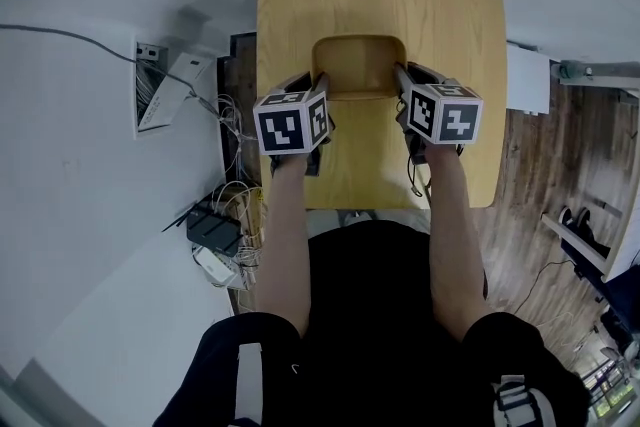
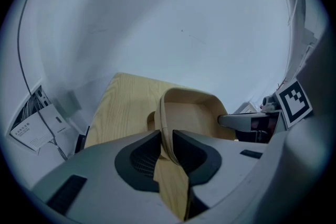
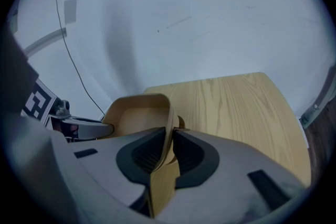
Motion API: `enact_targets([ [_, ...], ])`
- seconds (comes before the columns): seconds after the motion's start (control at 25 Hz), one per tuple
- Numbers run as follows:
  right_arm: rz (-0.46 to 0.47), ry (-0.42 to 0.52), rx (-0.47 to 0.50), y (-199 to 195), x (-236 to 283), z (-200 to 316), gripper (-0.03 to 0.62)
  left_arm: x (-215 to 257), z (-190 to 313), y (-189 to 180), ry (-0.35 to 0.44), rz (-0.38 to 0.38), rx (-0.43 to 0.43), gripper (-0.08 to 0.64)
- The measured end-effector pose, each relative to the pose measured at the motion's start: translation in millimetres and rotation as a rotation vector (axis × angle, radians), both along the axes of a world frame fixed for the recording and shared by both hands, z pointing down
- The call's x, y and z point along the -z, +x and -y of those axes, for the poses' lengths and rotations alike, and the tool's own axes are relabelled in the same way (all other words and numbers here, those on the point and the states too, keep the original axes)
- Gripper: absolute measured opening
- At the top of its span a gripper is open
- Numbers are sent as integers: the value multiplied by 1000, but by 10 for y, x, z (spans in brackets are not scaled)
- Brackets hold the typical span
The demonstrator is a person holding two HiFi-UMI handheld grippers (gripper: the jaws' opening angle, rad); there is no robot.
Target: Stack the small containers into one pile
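Wooden container point(image 1: 358, 65) hangs between the two tongs over the middle of the counter point(image 1: 450, 25), open side up; whether its base touches the wood cannot be told. The counter is a pale wooden top with rounded corners, standing against a white wall, and it fills the lower part of both gripper views point(image 2: 121, 102) point(image 3: 236, 107). The wooden container point(image 2: 191, 113) point(image 3: 139, 113) is a shallow tray with rounded corners and thin upright walls, and nothing shows inside it.

The left tongs point(image 1: 318, 78) pinch its left wall: in the left gripper view point(image 2: 167, 139) the dark pads press on both faces of that thin wall. The right tongs point(image 1: 402, 73) pinch the opposite wall in the same way point(image 3: 169, 144), the wall running upright between the pads. Each gripper view also shows the other tongs at the far side of the tray. Both point down at a slant from bare forearms.

On the floor to the left of the counter lie a black box point(image 1: 212, 230) and tangled cables point(image 1: 235, 120).
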State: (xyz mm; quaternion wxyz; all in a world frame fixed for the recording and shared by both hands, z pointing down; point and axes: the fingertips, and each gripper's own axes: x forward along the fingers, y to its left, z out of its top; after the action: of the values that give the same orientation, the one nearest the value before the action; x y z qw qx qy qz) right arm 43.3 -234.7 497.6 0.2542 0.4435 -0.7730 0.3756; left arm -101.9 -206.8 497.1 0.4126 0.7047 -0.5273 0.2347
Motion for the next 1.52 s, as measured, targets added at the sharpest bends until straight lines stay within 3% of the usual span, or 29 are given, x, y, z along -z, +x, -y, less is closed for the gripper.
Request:
enact_targets([
  [0.44, -8, -47, 16, -36, -191, 5, 51, -212, -5, -44, -45, 13, 18, 84],
  [1.04, 12, -35, -46, -2, -210, 56, 51, -235, 76, -20, -21, 8, -7, 91],
  [1.52, 10, -78, -56, 19, -370, 110, 47, -306, 181, -10, -30, -14, 8, 83],
])
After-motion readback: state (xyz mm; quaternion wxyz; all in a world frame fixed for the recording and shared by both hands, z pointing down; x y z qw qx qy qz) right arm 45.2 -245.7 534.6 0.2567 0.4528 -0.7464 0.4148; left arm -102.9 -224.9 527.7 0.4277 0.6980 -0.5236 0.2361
